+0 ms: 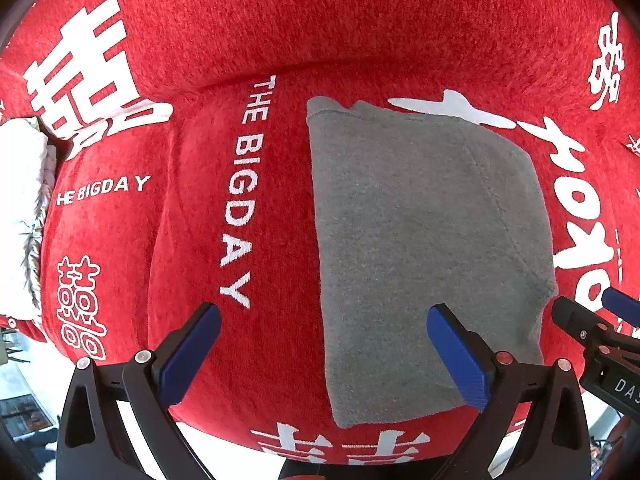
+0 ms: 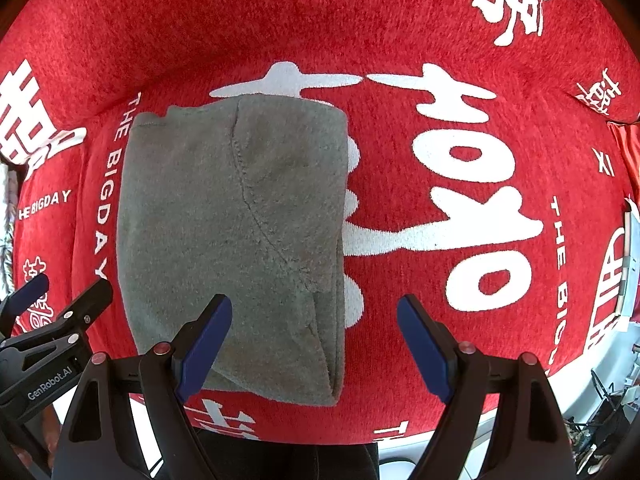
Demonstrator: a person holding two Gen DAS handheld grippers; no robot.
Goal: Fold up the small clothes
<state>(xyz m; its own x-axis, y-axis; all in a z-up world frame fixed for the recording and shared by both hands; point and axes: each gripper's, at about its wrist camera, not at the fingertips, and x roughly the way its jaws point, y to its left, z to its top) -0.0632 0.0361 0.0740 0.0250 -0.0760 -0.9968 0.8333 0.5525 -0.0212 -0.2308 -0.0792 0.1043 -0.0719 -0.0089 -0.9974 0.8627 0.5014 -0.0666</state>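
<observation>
Surface: red plush cover (image 1: 360, 20) with white lettering, spread over a rounded top.
Room: white floor and clutter past the near edge.
Cloth: grey cloth (image 1: 420, 248) folded flat mid-cover.
Open room: bare cover around the cloth.
Left claw (image 1: 324, 354): wide open, empty, over the cloth's left edge.
Right claw (image 2: 314, 346): wide open, empty, over its right edge.

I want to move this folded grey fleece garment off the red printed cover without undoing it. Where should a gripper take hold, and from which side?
Grip the folded grey fleece garment at its near right corner, coming straight down from above. The layers look stacked and rounded there, so one pinch would probably catch them all. The right gripper hangs open close by; the red printed cover beside that edge lies bare.
</observation>
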